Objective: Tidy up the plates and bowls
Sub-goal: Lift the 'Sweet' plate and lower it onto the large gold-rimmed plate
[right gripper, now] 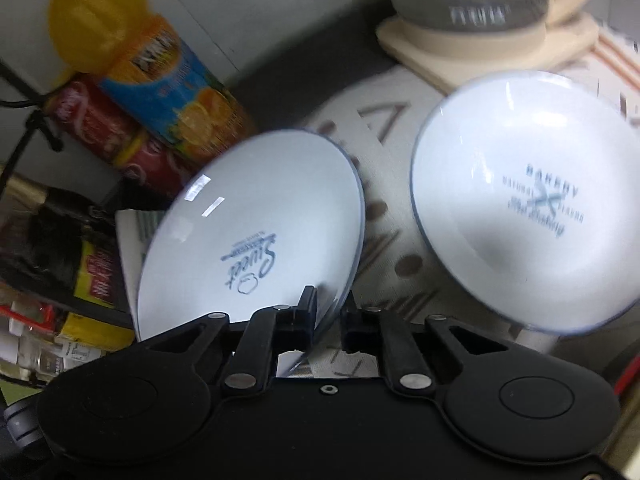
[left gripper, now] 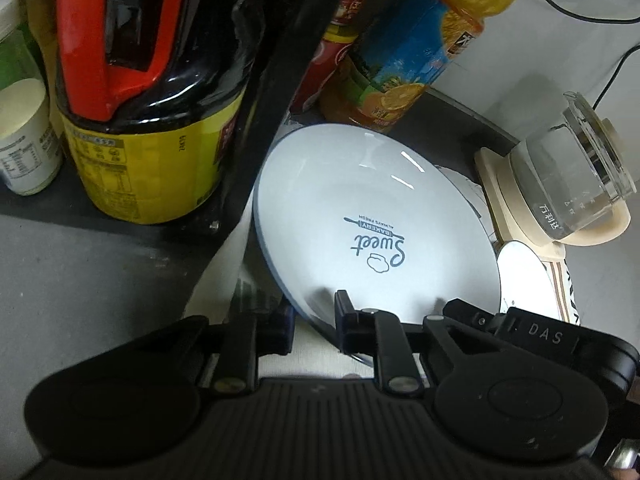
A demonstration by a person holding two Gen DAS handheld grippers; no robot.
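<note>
A white plate with a blue rim and "Sweet Bakery" print (left gripper: 376,224) is tilted up in the left wrist view; my left gripper (left gripper: 314,326) is shut on its near rim. In the right wrist view my right gripper (right gripper: 328,314) is shut on the rim of a like "Sweet" plate (right gripper: 256,236), also tilted. A white bowl with "Bakery" print (right gripper: 528,200) stands on the patterned mat to the right of that plate. Whether both grippers hold one plate, I cannot tell.
A dark soy sauce jug with a red handle (left gripper: 148,92), an orange juice bottle (left gripper: 412,60) and red cans (right gripper: 100,124) crowd the back left. A glass kettle on a cream base (left gripper: 568,196) stands at the right. A patterned mat (right gripper: 384,208) lies below.
</note>
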